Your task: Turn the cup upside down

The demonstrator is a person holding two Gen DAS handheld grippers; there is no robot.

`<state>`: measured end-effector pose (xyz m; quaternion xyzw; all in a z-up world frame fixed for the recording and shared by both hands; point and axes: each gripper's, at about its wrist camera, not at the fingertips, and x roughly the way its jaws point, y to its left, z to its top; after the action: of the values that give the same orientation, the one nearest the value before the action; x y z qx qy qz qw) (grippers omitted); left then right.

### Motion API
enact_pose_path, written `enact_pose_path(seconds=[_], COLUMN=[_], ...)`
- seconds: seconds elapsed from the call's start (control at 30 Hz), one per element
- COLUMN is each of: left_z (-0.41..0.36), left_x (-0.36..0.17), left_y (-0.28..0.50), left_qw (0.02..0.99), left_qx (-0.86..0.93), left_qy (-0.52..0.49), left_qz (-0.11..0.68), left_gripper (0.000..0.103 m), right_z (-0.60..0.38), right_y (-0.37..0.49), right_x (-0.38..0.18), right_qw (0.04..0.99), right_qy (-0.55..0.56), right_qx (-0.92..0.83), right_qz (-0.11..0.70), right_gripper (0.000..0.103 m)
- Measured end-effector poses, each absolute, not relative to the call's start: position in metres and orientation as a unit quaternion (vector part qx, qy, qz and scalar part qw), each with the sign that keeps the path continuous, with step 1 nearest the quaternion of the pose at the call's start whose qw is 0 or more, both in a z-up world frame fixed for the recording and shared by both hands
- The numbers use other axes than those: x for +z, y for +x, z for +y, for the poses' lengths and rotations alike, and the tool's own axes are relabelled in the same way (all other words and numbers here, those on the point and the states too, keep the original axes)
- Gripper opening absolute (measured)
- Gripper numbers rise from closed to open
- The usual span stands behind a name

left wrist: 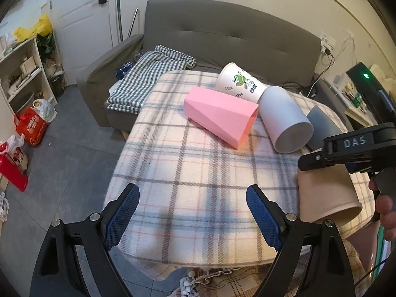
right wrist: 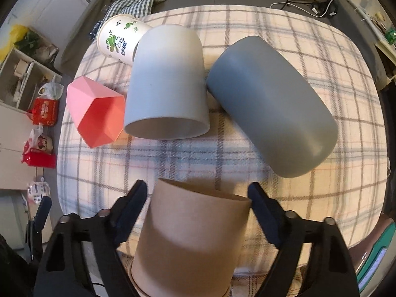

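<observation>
A tan cup stands upside down at the near edge of the plaid-covered table, wide rim down; it also shows in the left wrist view. My right gripper straddles its top with fingers open, pads a little apart from its sides. In the left wrist view the right gripper sits over the tan cup. My left gripper is open and empty above the table's near left part.
Lying on their sides on the table: a pink faceted cup, a light grey cup, a dark grey cup and a white cup with green print. A grey sofa stands behind, shelves at left.
</observation>
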<state>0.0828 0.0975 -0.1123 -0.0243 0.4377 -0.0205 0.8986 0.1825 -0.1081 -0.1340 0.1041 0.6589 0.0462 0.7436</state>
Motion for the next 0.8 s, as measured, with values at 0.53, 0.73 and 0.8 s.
enact_pose_path(seconds=[0.53, 0.73, 0.8], left_z=[0.083, 0.076, 0.076], left_x=[-0.088, -0.091, -0.092], left_y=[0.070, 0.069, 0.068], left_qw=[0.909, 0.907, 0.906], left_qx=[-0.013, -0.014, -0.013], left_qy=[-0.020, -0.015, -0.013], left_qz=[0.417, 0.422, 0.422], left_gripper=[0.091, 0.091, 0.091], right_z=[-0.095, -0.083, -0.088], right_y=[0.118, 0.102, 0.101], right_x=[-0.047, -0.058, -0.065], right_qw=[0.867, 0.895, 0.895], right_qy=[-0.012, -0.082, -0.071], right_qx=[0.070, 0.059, 0.060], right_qz=[0.493, 0.434, 0.436], right_gripper=[0.077, 0.077, 0.077])
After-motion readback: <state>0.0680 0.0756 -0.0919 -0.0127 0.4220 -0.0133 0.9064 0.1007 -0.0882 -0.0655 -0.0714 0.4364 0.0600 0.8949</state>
